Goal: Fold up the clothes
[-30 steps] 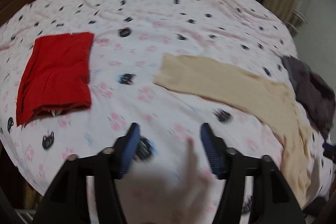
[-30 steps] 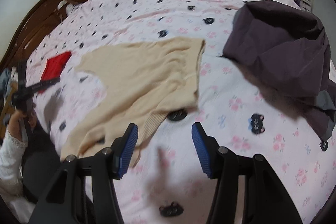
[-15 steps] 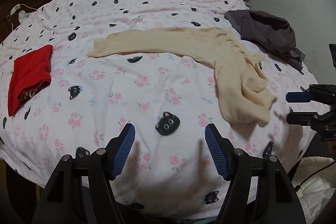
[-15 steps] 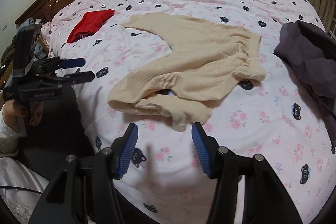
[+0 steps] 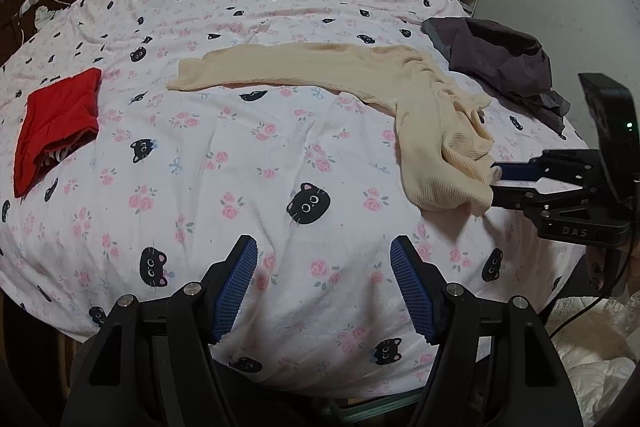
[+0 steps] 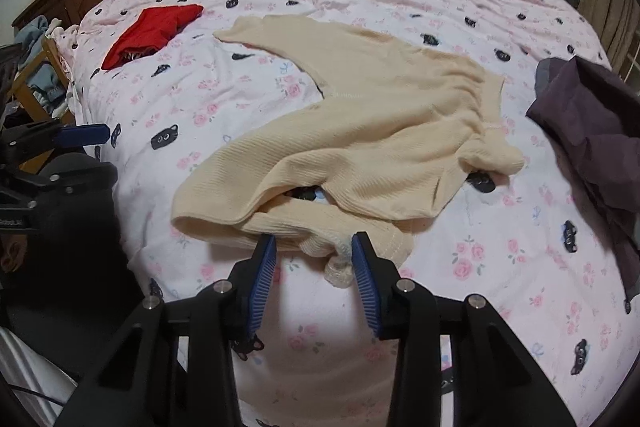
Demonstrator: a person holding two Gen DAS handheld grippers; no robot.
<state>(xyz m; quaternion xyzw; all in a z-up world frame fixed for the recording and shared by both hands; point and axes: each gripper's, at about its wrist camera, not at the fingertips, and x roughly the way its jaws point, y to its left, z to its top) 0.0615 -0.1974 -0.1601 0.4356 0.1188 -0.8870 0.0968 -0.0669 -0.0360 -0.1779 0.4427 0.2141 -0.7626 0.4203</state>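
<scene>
Blue ribbed pads line both claws. Right claw (image 6: 313, 259): shown at lower centre of the right wrist view, jaws partly apart, set either side of the near hem of the beige knit top (image 6: 360, 131); a small bunch of hem sits between the pads, touching the right-hand one, but no clamping is seen. The placement is judged to be a preparation for gripping that edge so the garment can be drawn flat.

Left claw (image 5: 323, 269): lower centre of the left wrist view, jaws wide, nothing between them, held over bare bedcover well apart from any garment. It is judged to be kept free for a second corner.

Beige knit top: lies rumpled at centre of the right wrist view, one sleeve stretched toward the upper left, the body creased and doubled over at the near edge. Not yet folded; spreading is judged to be the step in hand.

Red garment (image 5: 56, 123): left of the left wrist view, lying as a rough flat rectangle, judged already folded and set aside.

Dark purple garment (image 6: 592, 119): right edge of the right wrist view, heaped, unfolded, judged to be awaiting its turn.

Bed (image 5: 248, 27): pink cover printed with roses and black cat faces; all three garments lie on it.

Containers: none recorded; no basket, box or drawer is visible in either view.
</scene>
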